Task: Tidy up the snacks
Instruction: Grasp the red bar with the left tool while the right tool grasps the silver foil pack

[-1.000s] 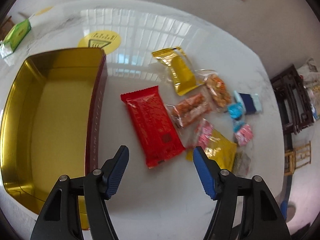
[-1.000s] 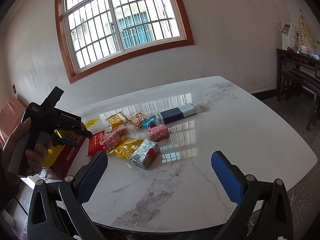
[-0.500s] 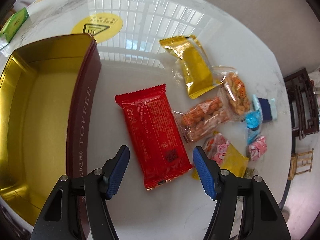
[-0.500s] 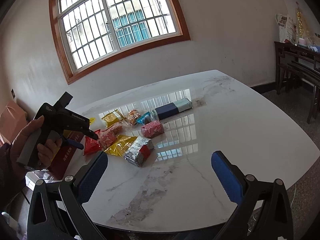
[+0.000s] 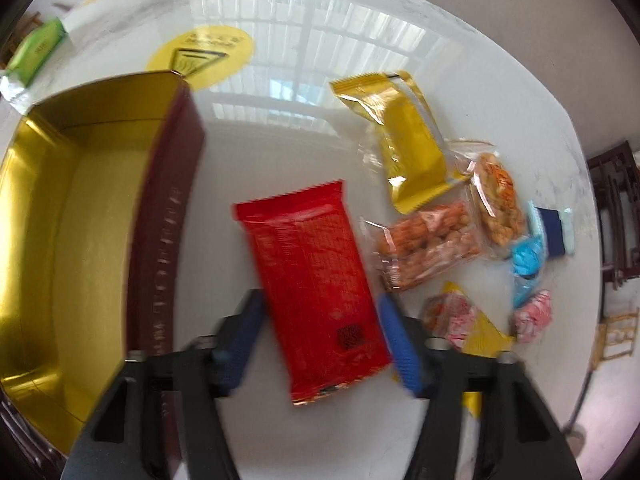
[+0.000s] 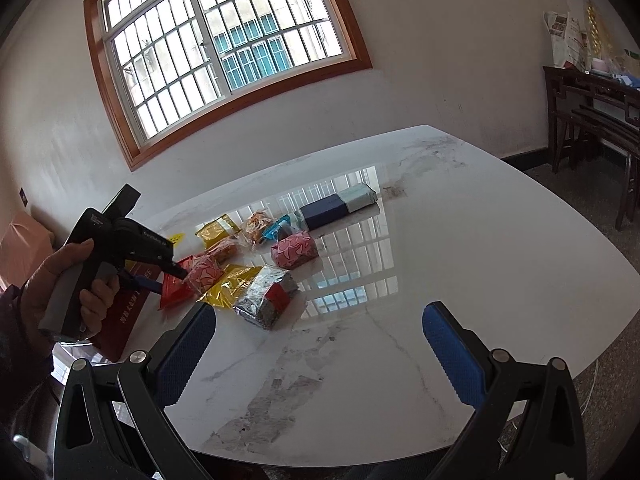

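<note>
Daylight through a barred, wood-framed window point(image 6: 224, 52) in a white wall point(image 6: 440, 60); dark wooden furniture point(image 6: 592, 116) stands right.

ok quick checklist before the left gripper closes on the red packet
1. Left gripper open wide enough: ok, both fingers are apart.
2. Red packet between the fingers: ok, its near half sits in the gap.
3. Fingers touching the packet: cannot tell, the picture is blurred.
4. Neighbouring pink packet outside the gap: ok, it lies beyond the right-hand finger.
5. Tin has room: ok, nothing shows inside it.
6. Right gripper out of the way: ok, open and away from the snacks.
</note>
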Action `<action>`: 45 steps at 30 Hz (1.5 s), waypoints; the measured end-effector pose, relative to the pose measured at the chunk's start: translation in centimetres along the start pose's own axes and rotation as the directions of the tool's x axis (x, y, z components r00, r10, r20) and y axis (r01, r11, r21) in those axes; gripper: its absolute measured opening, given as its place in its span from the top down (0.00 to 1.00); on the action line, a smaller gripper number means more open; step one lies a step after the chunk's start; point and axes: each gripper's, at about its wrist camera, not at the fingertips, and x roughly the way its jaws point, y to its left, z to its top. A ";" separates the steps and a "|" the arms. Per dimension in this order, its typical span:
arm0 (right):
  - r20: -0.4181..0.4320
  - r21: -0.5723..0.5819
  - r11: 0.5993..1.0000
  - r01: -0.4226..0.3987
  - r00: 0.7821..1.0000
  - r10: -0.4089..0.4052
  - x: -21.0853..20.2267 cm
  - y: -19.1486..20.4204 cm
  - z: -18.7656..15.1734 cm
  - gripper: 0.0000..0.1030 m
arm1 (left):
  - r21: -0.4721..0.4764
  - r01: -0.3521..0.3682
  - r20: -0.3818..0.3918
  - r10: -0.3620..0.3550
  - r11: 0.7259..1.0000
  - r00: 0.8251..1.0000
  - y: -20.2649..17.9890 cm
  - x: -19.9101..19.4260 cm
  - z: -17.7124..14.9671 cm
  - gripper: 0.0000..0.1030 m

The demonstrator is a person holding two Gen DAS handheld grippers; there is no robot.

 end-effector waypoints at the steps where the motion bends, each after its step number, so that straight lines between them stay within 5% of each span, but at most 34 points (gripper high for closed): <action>1: 0.000 0.001 1.000 0.001 1.000 -0.001 0.0 -0.1 0.0 0.00 | 0.000 0.001 0.005 -0.001 1.000 1.000 0.2 0.0 -0.1 0.55; 11: -0.028 0.018 1.000 -0.009 1.000 0.010 0.8 -0.5 -0.3 0.00 | 0.120 -0.042 -0.034 0.046 0.992 0.998 -2.1 0.4 -1.1 0.48; 25: -0.060 0.024 0.999 -0.021 0.998 0.022 1.2 -0.6 -0.3 0.00 | 0.163 -0.089 0.079 0.077 0.983 0.994 -3.6 -0.5 -3.2 0.57; 33: -0.104 -0.016 0.998 -0.056 0.993 0.054 1.9 0.5 0.2 0.00 | 0.175 -0.035 0.157 0.007 0.984 0.988 -2.4 -3.5 -7.9 0.58; 45: -0.210 -0.036 0.993 -0.111 0.973 0.101 6.4 3.5 1.4 0.00 | 0.238 -0.017 0.235 -0.040 0.971 0.971 -1.8 -7.7 -10.5 0.58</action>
